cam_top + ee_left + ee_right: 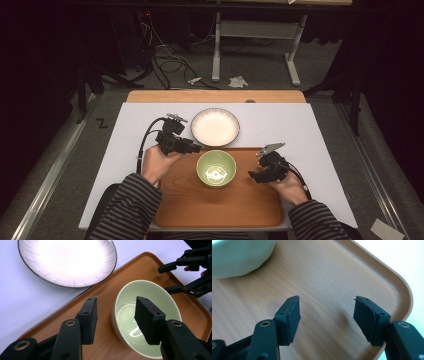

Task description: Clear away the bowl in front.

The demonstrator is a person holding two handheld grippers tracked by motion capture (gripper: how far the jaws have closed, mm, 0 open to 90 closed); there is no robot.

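Two hand-held grippers flanking green bowl (216, 168), tray (190, 207)

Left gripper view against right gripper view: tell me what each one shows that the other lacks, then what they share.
The left gripper view alone has the white plate on the white table cover, the inside of the green bowl, the far-off right tool, and the left tool open astride the bowl's near rim. The right gripper view alone has the right tool's open jaws close up, nothing between them, over bare tray. Both show the wooden tray and the green bowl.
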